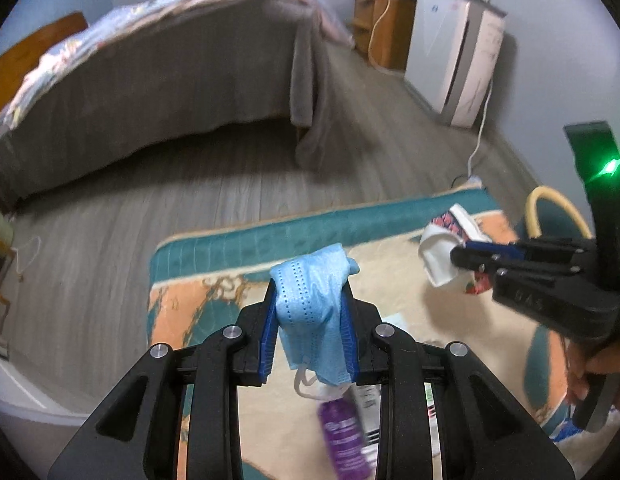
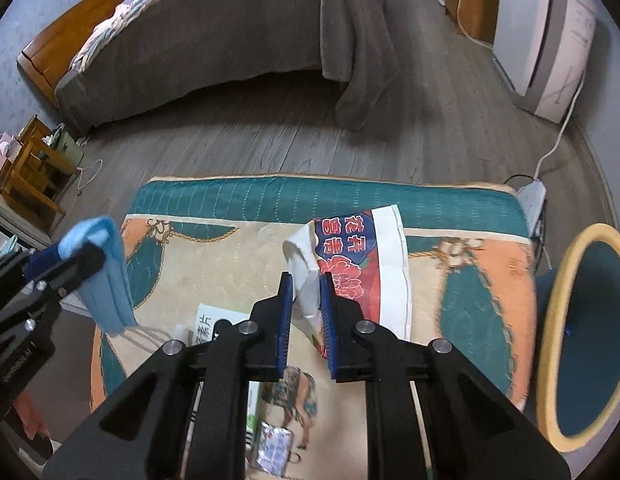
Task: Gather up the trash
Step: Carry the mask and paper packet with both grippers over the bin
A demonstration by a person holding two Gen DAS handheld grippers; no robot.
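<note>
My left gripper [image 1: 310, 296] is shut on a crumpled blue face mask [image 1: 314, 304] and holds it above the rug; it also shows at the left of the right wrist view [image 2: 105, 276]. My right gripper [image 2: 305, 284] is shut on a white paper bag with red and blue print [image 2: 358, 264], lifted over the rug; it also shows in the left wrist view [image 1: 450, 248]. A purple bottle [image 1: 344, 436] lies on the rug below the mask. A teal bin with a yellow rim [image 2: 586, 332] stands at the right.
A patterned teal, orange and cream rug [image 2: 470, 280] lies on the grey wood floor. A white box [image 2: 213, 320] and a small foil packet [image 2: 273, 448] lie on it. A bed [image 2: 213, 36] with a grey cover stands behind; a white appliance [image 2: 550, 32] and a power strip [image 2: 532, 192] stand right.
</note>
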